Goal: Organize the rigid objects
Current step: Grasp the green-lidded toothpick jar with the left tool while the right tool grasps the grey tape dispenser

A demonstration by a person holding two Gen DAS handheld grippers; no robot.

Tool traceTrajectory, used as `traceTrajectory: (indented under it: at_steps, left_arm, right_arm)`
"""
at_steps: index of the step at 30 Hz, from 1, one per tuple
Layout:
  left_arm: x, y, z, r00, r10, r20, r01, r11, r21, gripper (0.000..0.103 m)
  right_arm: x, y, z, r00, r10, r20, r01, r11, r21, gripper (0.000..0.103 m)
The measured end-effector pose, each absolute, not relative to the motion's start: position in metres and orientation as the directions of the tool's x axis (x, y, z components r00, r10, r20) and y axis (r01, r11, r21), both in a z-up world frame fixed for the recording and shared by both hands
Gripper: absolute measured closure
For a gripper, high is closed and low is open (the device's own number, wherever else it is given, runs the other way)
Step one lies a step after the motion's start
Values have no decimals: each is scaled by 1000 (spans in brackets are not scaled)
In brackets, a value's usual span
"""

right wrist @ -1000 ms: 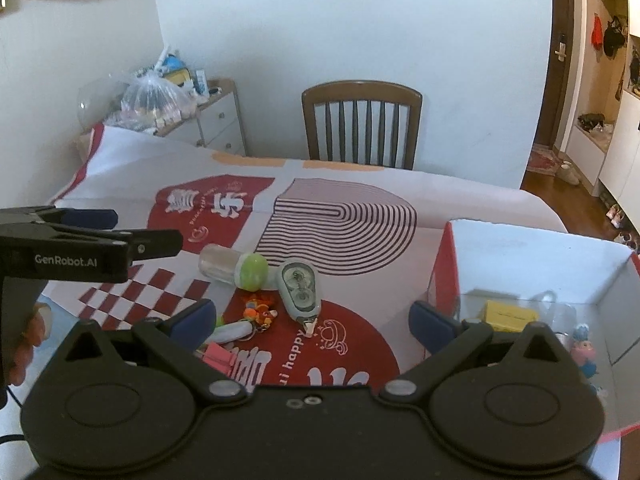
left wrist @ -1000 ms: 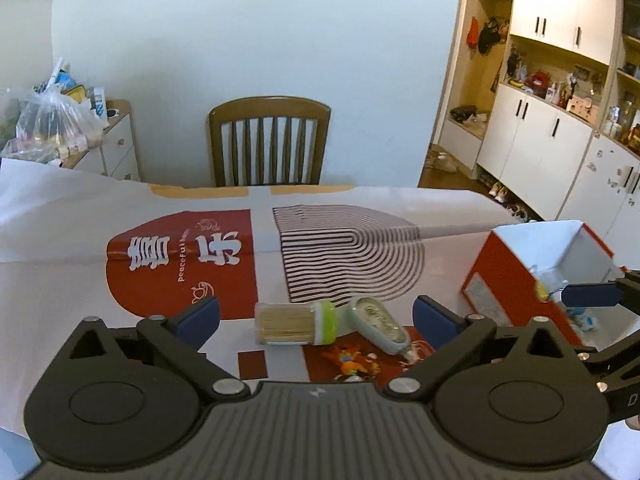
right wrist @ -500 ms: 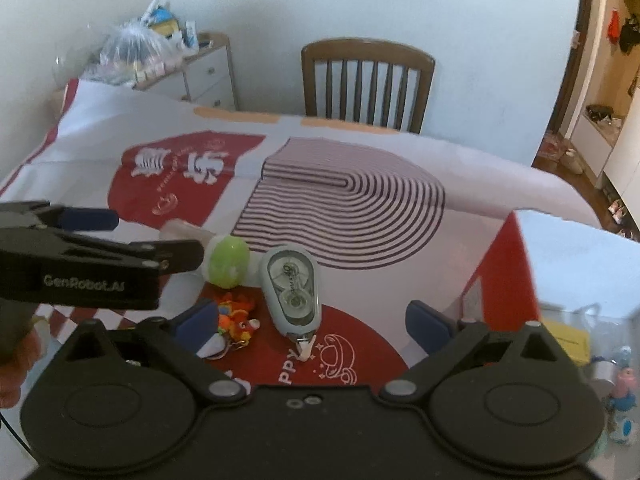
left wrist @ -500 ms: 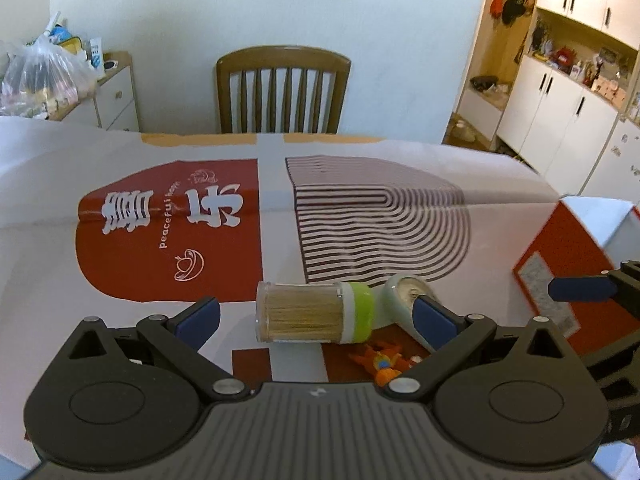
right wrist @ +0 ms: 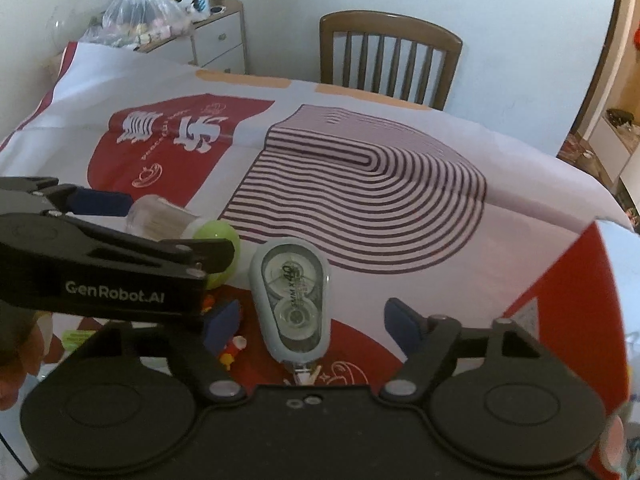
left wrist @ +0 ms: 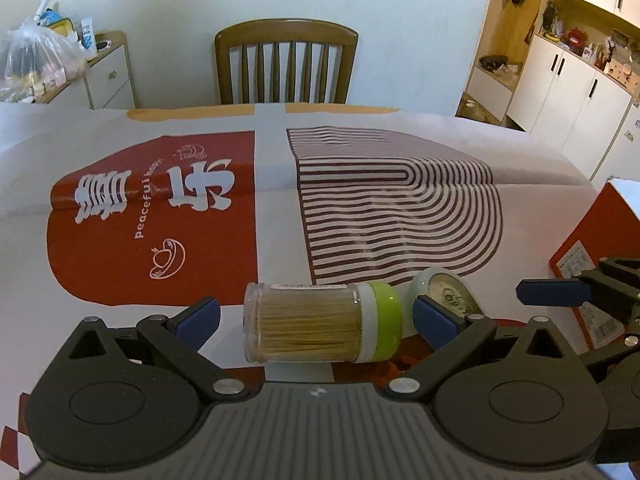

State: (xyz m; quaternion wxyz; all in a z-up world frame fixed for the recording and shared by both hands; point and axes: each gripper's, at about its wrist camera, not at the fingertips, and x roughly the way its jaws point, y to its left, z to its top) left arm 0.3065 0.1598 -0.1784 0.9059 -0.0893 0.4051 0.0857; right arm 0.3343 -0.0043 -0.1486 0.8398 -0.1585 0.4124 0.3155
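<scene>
A clear toothpick jar [left wrist: 316,330] with a green cap lies on its side on the printed tablecloth. My left gripper [left wrist: 316,320] is open, with a finger on each side of the jar and gaps at both ends. A grey correction tape dispenser [right wrist: 294,304] lies flat just right of the jar's cap. My right gripper [right wrist: 312,322] straddles it; its jaws are closing, and the pads stand clear of the dispenser's sides. The dispenser [left wrist: 444,286] also shows partly behind my left gripper's right finger. One right-gripper finger [left wrist: 552,292] juts in from the right.
A red cardboard box [right wrist: 560,276] with white inner walls stands open at the right edge of the table. A small orange toy keychain [right wrist: 232,350] lies by my right gripper's left finger. A wooden chair [left wrist: 286,64] stands behind the table. A drawer unit [right wrist: 218,46] holds bags at back left.
Both grippers have come down and forward over the table, so the jar and the dispenser now sit between their fingers. The right gripper's jaws have narrowed.
</scene>
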Motion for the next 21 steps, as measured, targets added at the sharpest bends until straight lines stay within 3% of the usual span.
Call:
traceTrajectory:
  at_steps: [7,14,21]
  left_arm:
    - [311,164,-188,649,69,-758,-234,966,-113,1]
    - [311,163,-190,656,39,-754,-219,966,-140,19]
    - [310,161,-188,648,65,-759,-236,964,-119,19]
  right_arm:
    - [341,2,-158,453,403,-795,-664,748,1,42]
    - [339,6,-159,451,415,-790,-672,741,6,57]
    - [335,9,-158,464,404,-788,-666,746,-10,57]
